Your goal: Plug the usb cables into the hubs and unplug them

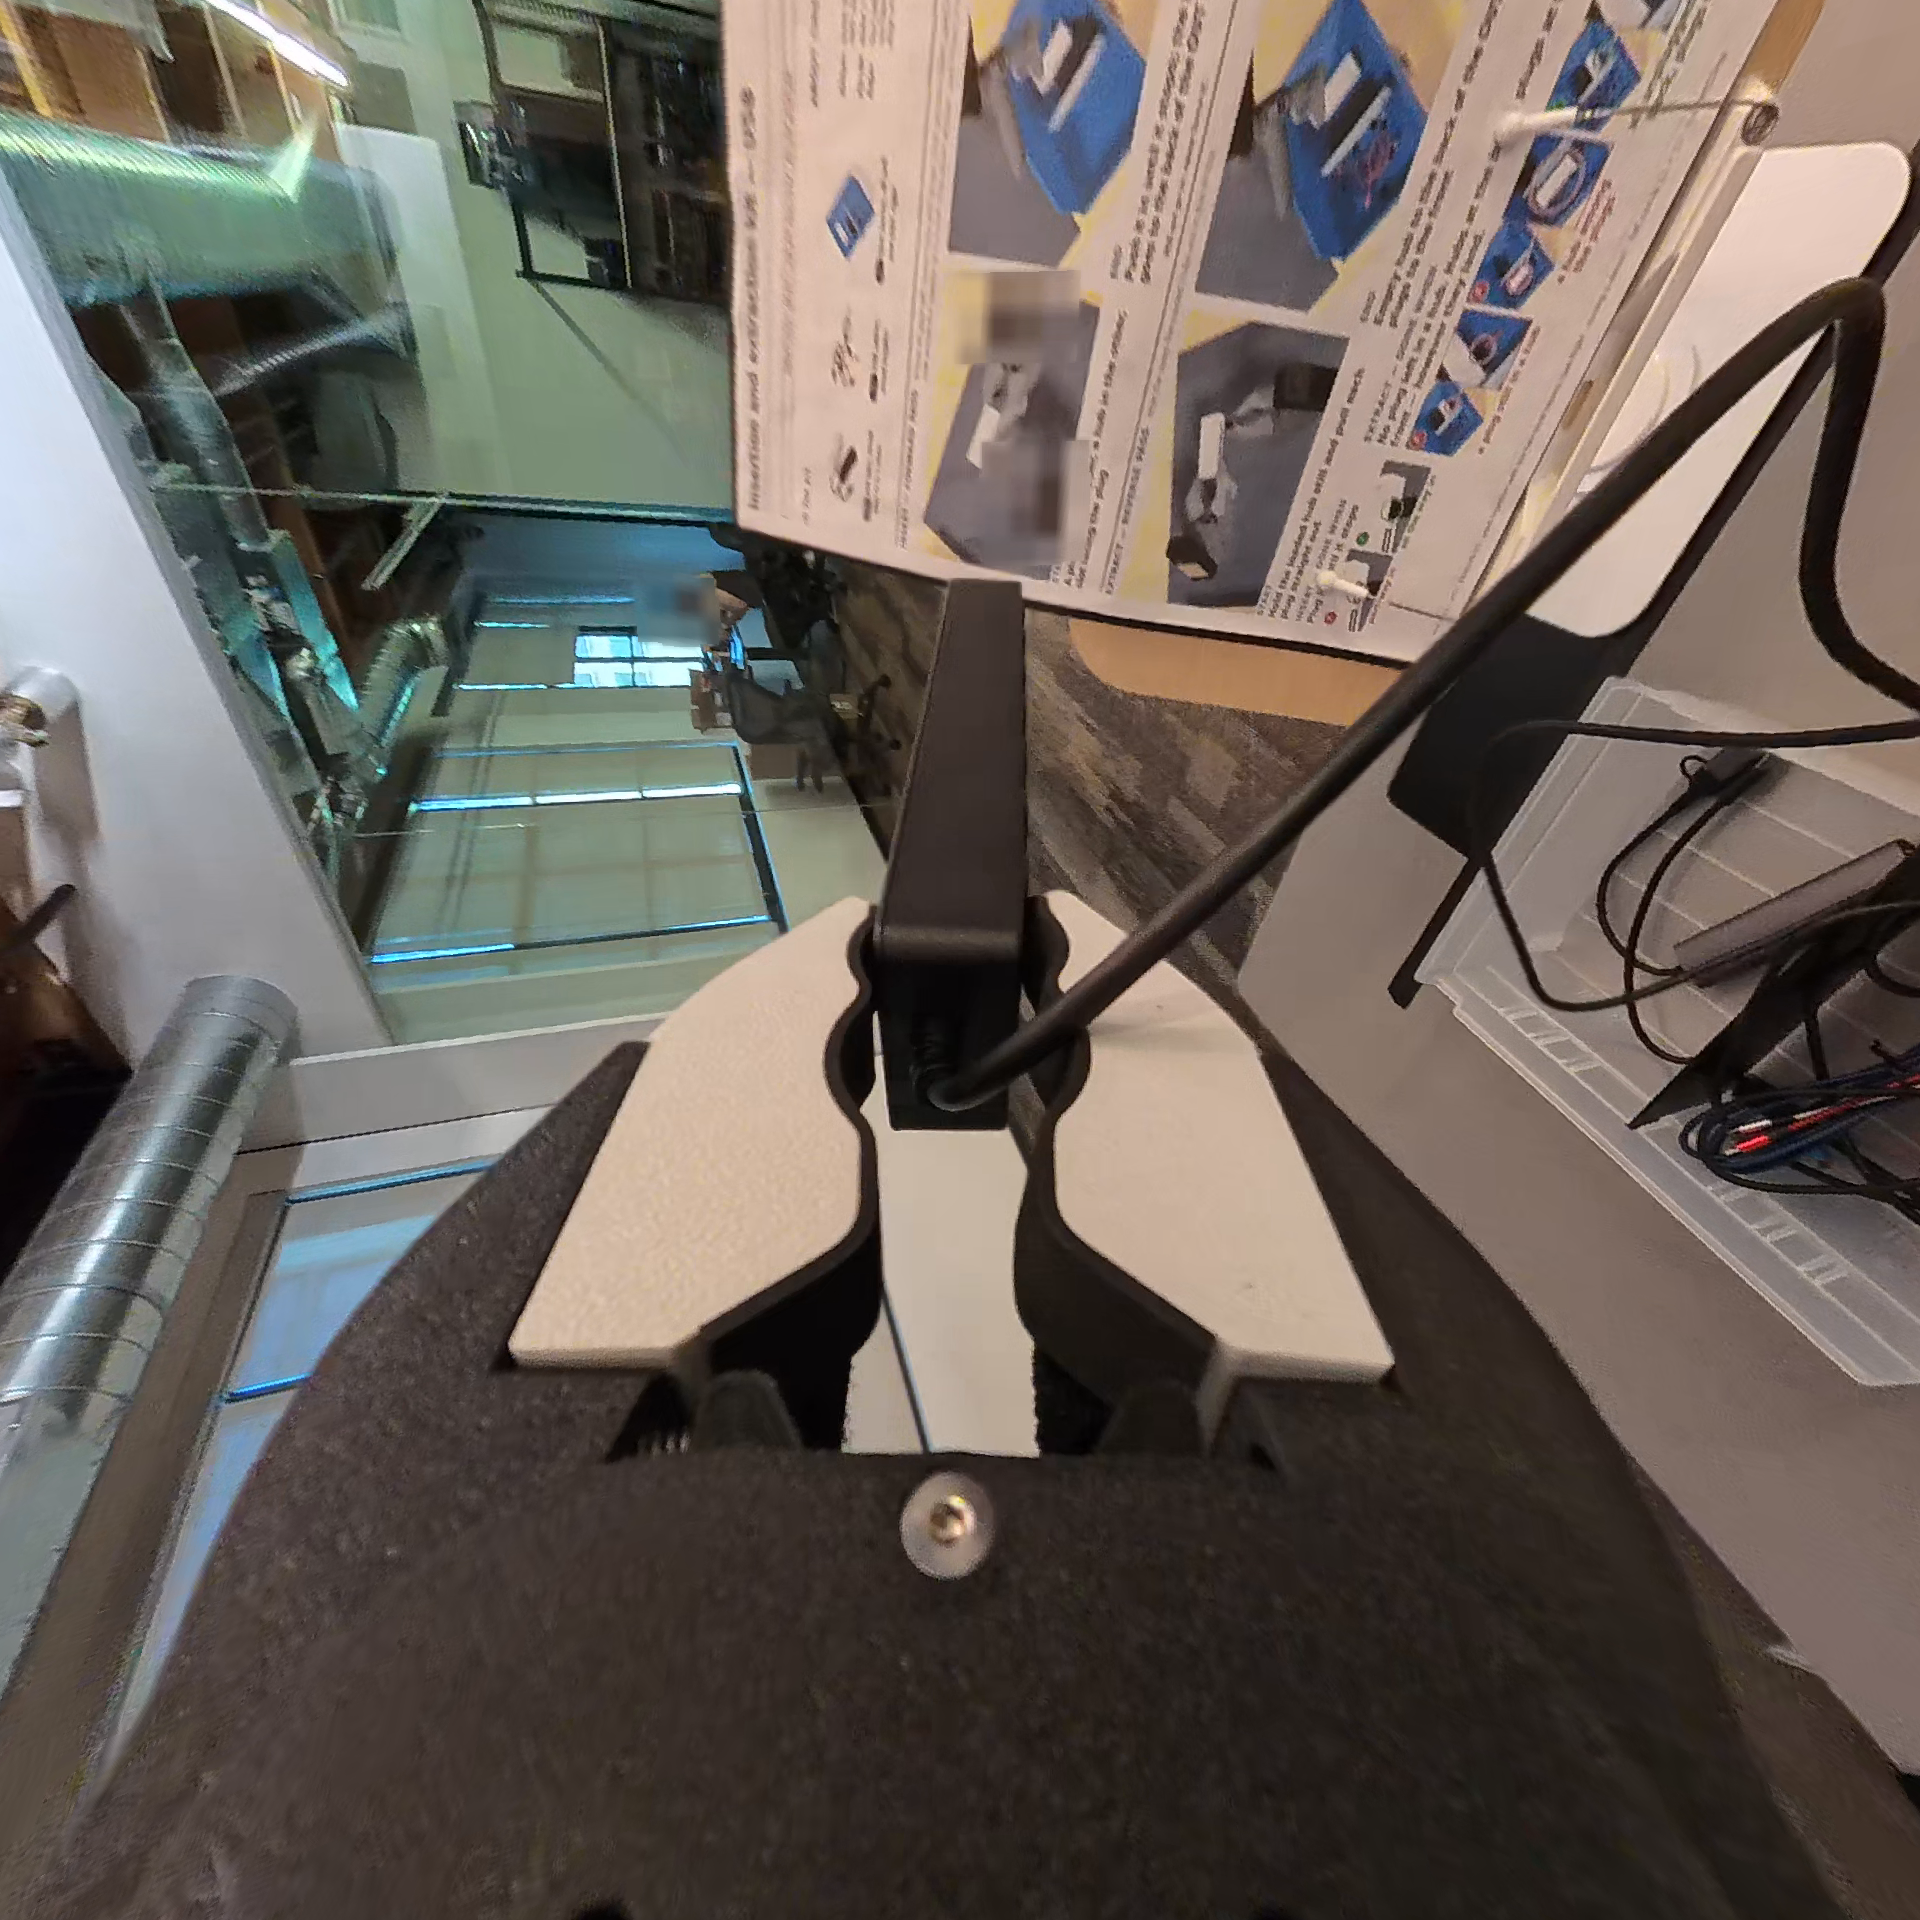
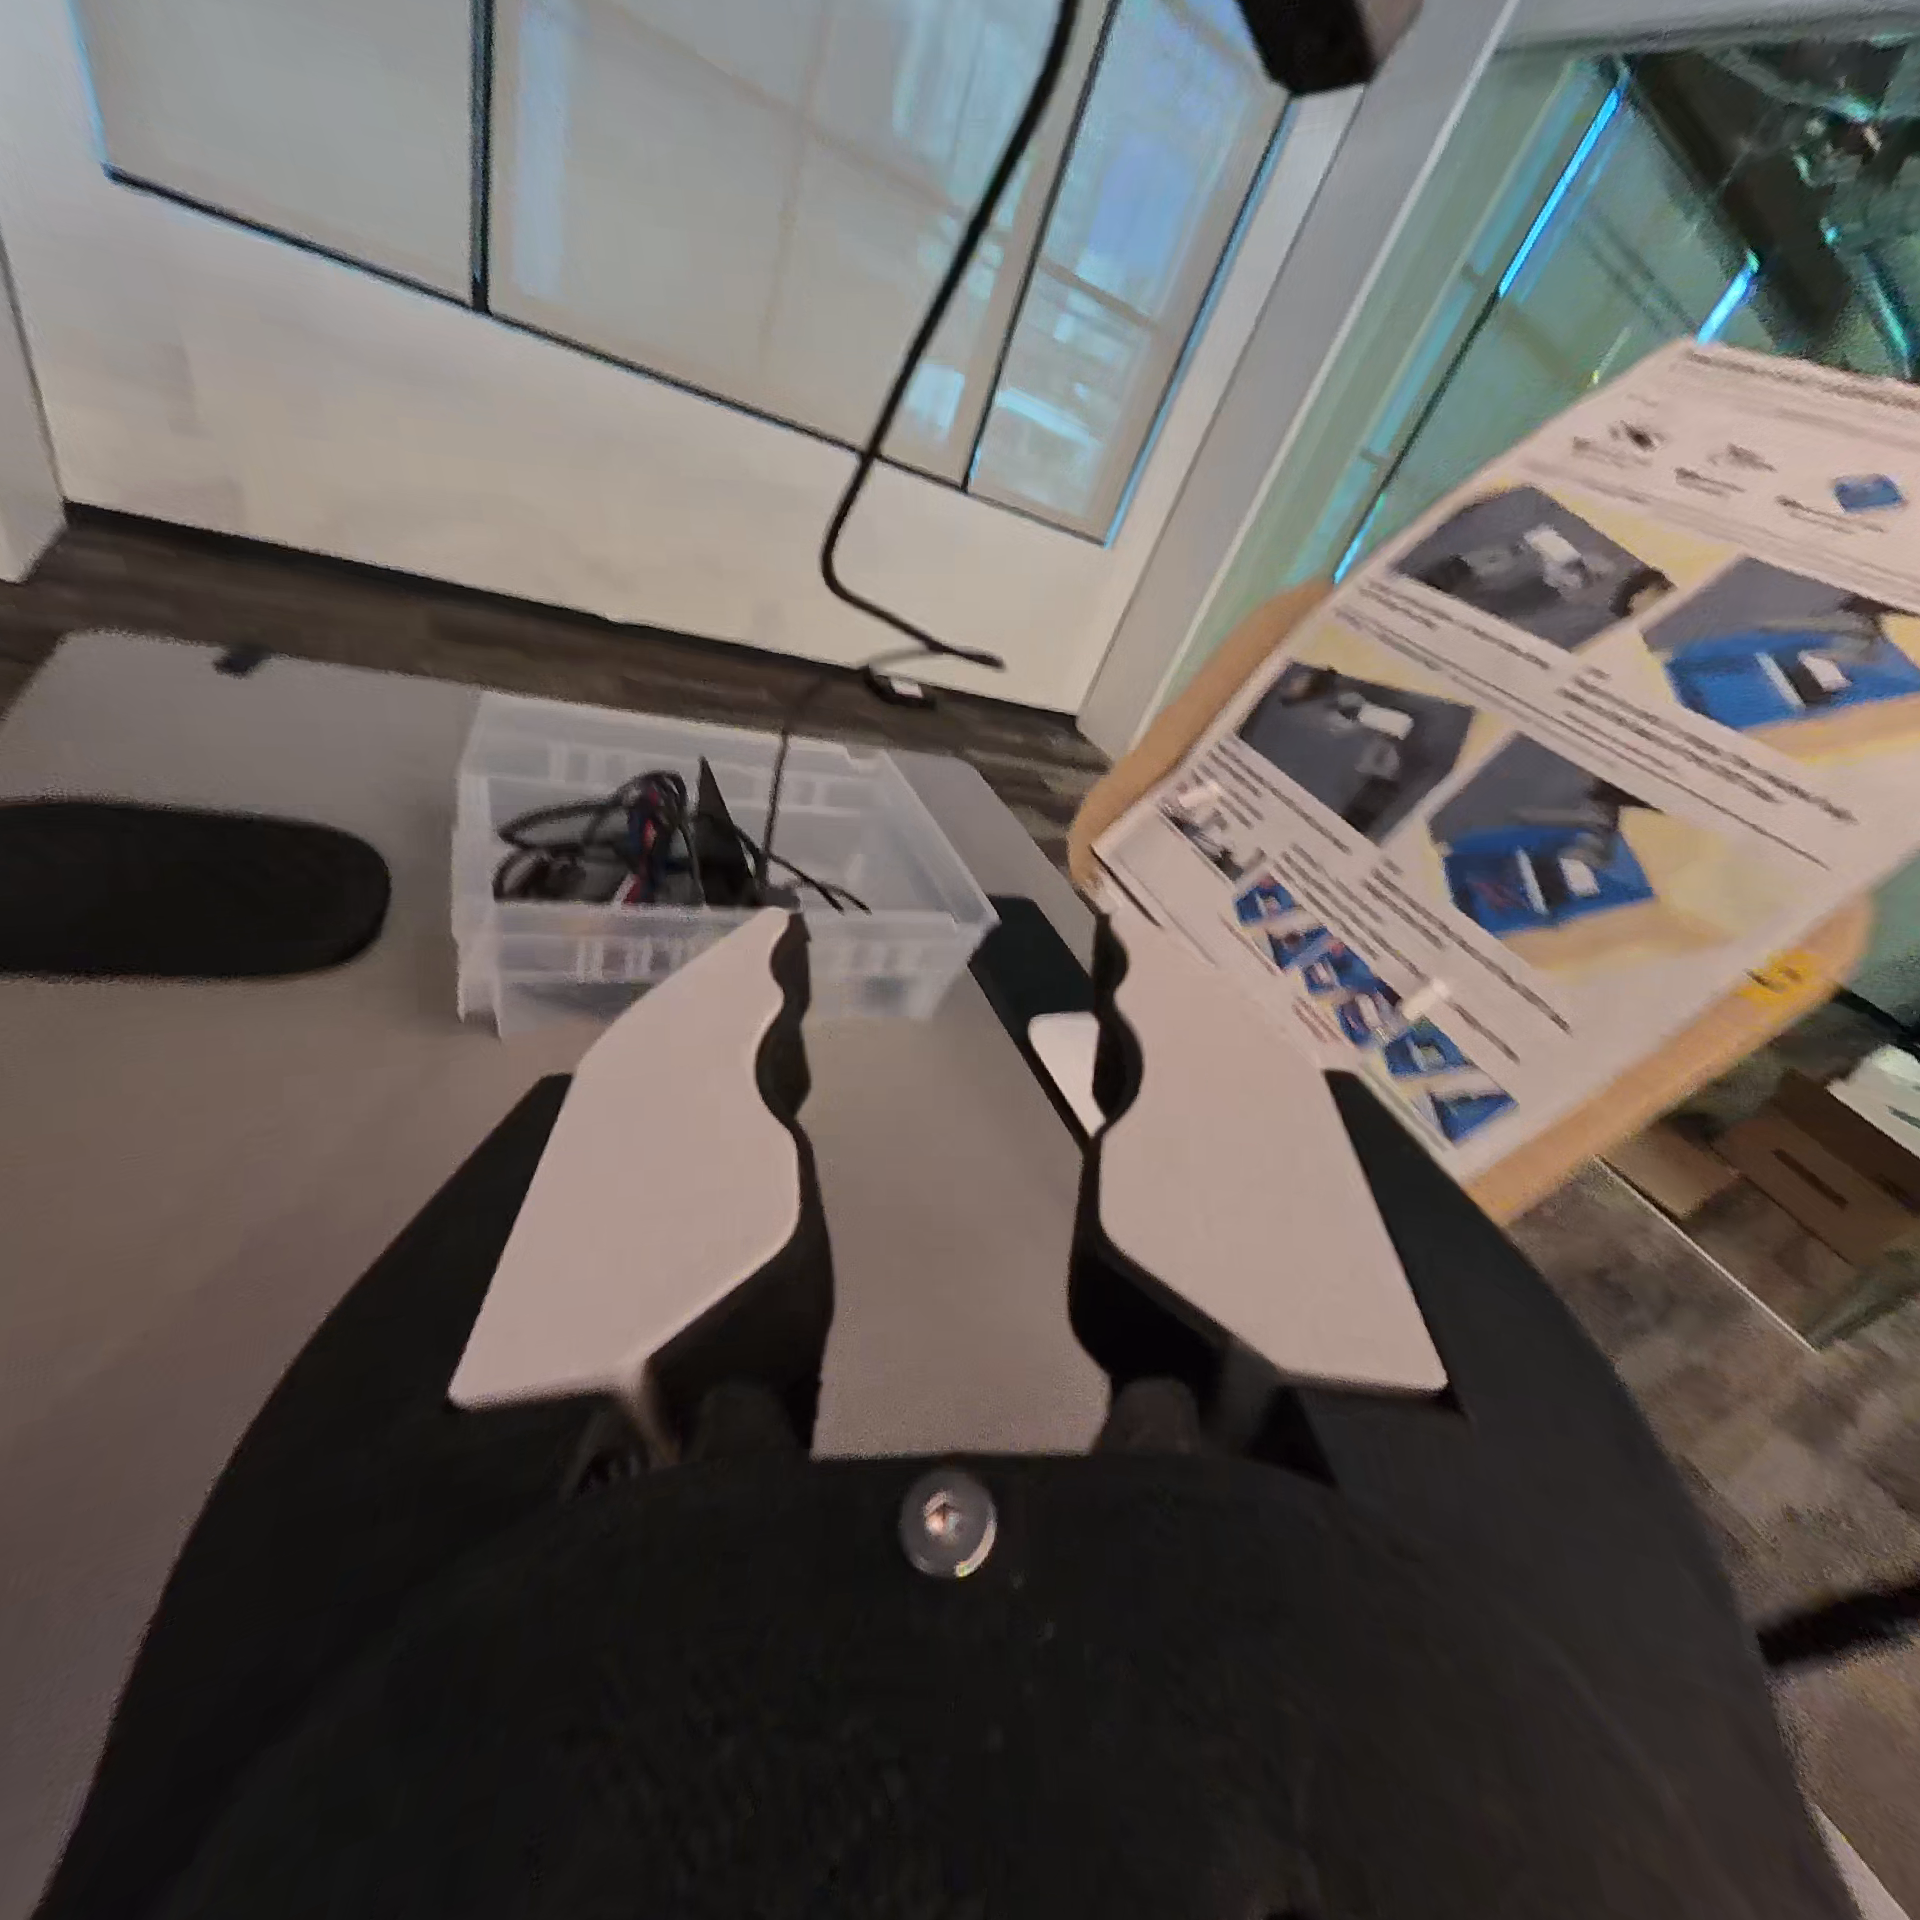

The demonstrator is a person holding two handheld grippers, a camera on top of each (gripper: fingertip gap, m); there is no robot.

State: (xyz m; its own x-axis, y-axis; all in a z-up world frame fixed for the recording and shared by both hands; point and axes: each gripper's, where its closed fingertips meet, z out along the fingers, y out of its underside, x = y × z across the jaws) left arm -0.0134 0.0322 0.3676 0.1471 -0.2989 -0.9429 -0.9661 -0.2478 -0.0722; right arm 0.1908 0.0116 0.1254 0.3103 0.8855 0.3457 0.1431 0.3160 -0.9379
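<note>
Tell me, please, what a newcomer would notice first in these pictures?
Likely the black USB hub clamped upright in the left gripper, its black cable arcing away rightward. Next, the empty right gripper, jaws apart, facing a clear bin of cables beside a picture-covered instruction sheet.

Illustrated instruction sheet on a cardboard backing, right of frame. Black oval mat on the table, left. Glazed partition behind.

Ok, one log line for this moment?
left tongs: shut on black hub | hub cable: attached | right tongs: open, empty | clear bin: holds cables
</note>
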